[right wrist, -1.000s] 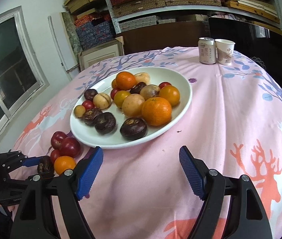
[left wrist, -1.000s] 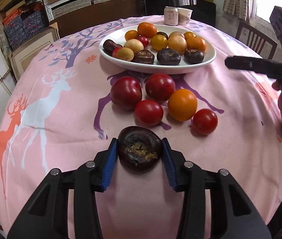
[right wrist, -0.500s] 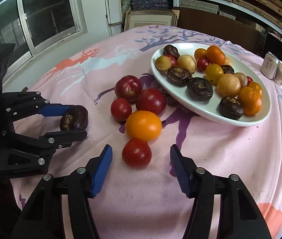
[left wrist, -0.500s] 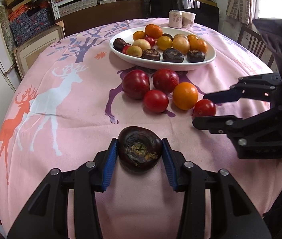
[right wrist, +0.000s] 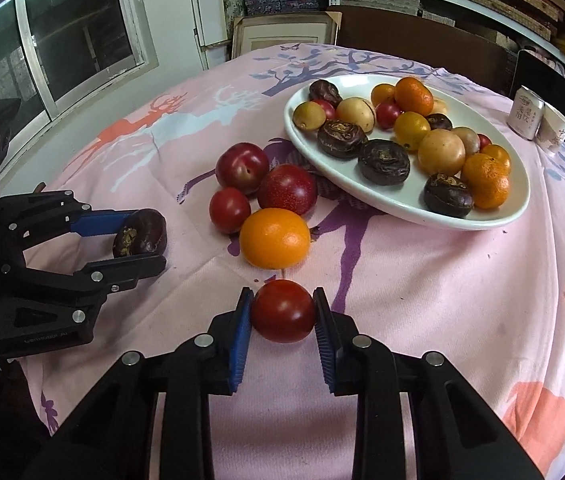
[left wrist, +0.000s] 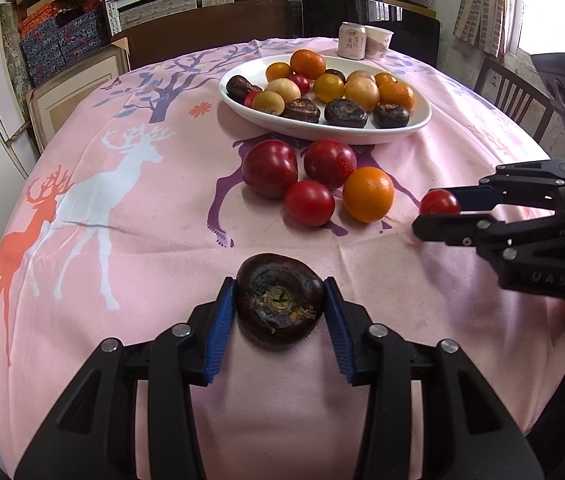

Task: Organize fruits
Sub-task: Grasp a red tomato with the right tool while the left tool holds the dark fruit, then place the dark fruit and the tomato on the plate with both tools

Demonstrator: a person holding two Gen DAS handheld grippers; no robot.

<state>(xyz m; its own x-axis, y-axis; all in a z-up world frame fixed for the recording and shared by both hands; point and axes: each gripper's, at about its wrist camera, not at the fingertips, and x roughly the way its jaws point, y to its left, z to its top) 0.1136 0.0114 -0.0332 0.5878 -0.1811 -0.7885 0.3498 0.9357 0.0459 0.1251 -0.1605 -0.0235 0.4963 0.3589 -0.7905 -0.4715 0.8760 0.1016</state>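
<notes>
The white plate [right wrist: 410, 204] lies ahead of both tools across the bench [right wrist: 422, 280], the loose plums and orange between; the right tool [right wrist: 282, 320], clamped on a small red tomato [right wrist: 282, 311], looks somewhat nearer it than the left tool [left wrist: 280, 308], clamped on a dark flattened fruit [left wrist: 279, 298] low over the cloth. The right wrist view shows the dark fruit held side-on, its stem scar facing the tool's base. The left view shows only part of the tomato, between the right tool's fingers.

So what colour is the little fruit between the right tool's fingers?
Deep red, glossy: the small fruit sits between the right tool pads, clearest in the right wrist view.
</notes>
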